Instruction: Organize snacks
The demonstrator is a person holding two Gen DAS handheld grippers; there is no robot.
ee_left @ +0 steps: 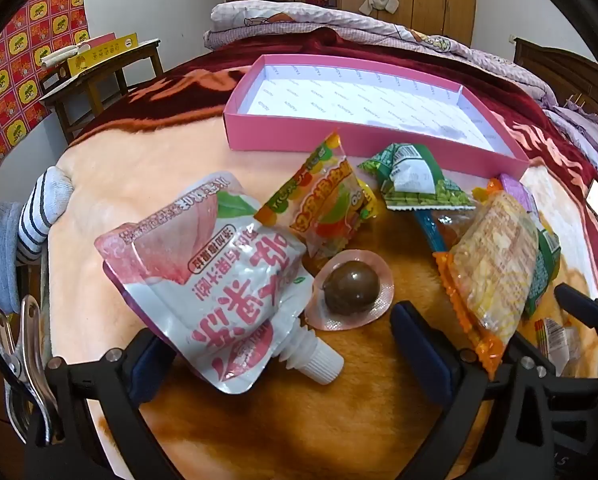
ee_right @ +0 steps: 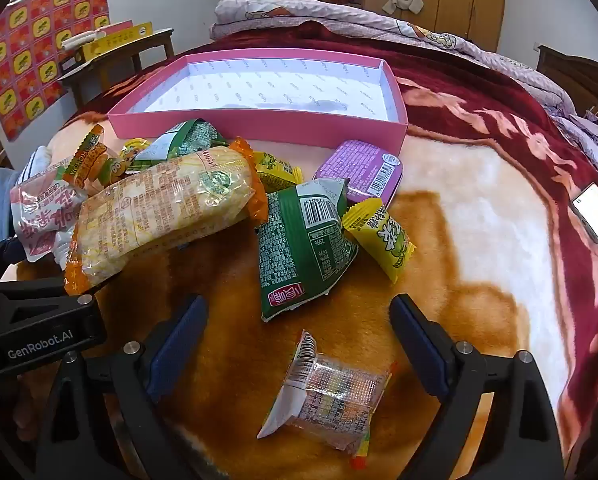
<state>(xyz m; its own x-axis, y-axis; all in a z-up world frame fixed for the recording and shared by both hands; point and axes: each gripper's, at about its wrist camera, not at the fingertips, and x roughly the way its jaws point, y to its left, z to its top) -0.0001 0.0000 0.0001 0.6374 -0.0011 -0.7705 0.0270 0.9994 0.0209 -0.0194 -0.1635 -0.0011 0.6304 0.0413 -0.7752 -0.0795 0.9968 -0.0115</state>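
Note:
Snacks lie heaped on a blanket in front of an empty pink box (ee_left: 359, 136) (ee_right: 259, 124). My left gripper (ee_left: 287, 352) stands open above the capped spout of a white-and-pink drink pouch (ee_left: 219, 272), with a sealed brown egg (ee_left: 351, 288) just ahead. Beyond those lie a gummy packet (ee_left: 327, 204) and a long cracker pack (ee_left: 491, 260) (ee_right: 167, 212). My right gripper (ee_right: 299, 340) is open over a small clear sweet packet (ee_right: 327, 392), its pads apart from it. Ahead lie a green packet (ee_right: 303, 248), a yellow candy (ee_right: 383, 236) and a purple tin (ee_right: 359, 172).
A phone (ee_right: 593, 210) lies on the red blanket at the right. A folded quilt (ee_left: 319, 20) is piled behind the box. A wooden table (ee_left: 99, 64) with yellow boxes stands at the back left. A striped sock (ee_left: 43, 208) is at the blanket's left edge.

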